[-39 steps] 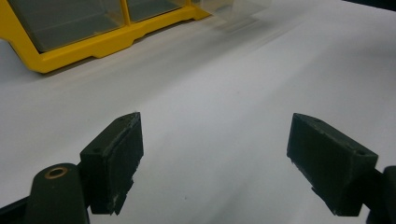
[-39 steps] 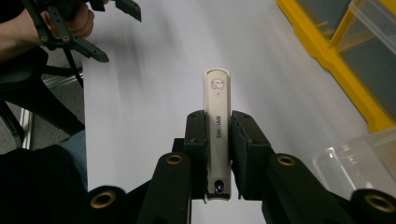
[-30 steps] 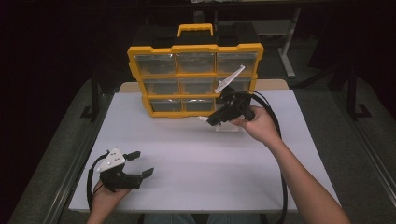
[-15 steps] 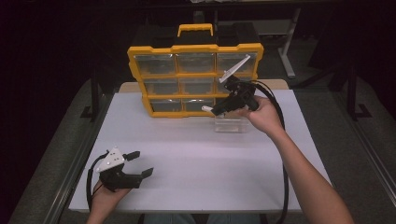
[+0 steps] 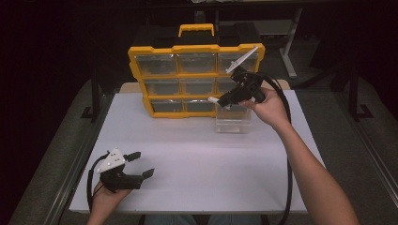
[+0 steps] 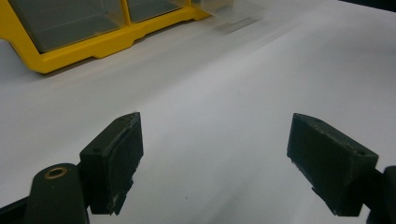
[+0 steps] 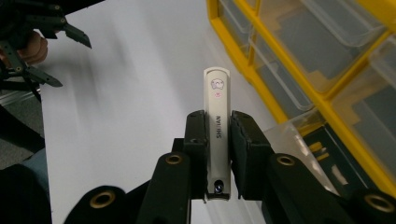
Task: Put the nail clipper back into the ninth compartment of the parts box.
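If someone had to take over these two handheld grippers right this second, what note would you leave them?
Right gripper: shut on a white nail clipper, held in the air above the clear drawer, in front of the yellow organizer.
Left gripper: open, holding nothing, low over the near left of the white table.
Things: the clear drawer sits pulled out on the table in front of the organizer's lower right corner.
Done: drawer out, clipper gripped.
Left, probably: drop the clipper into the drawer, then slide the drawer back into its slot.
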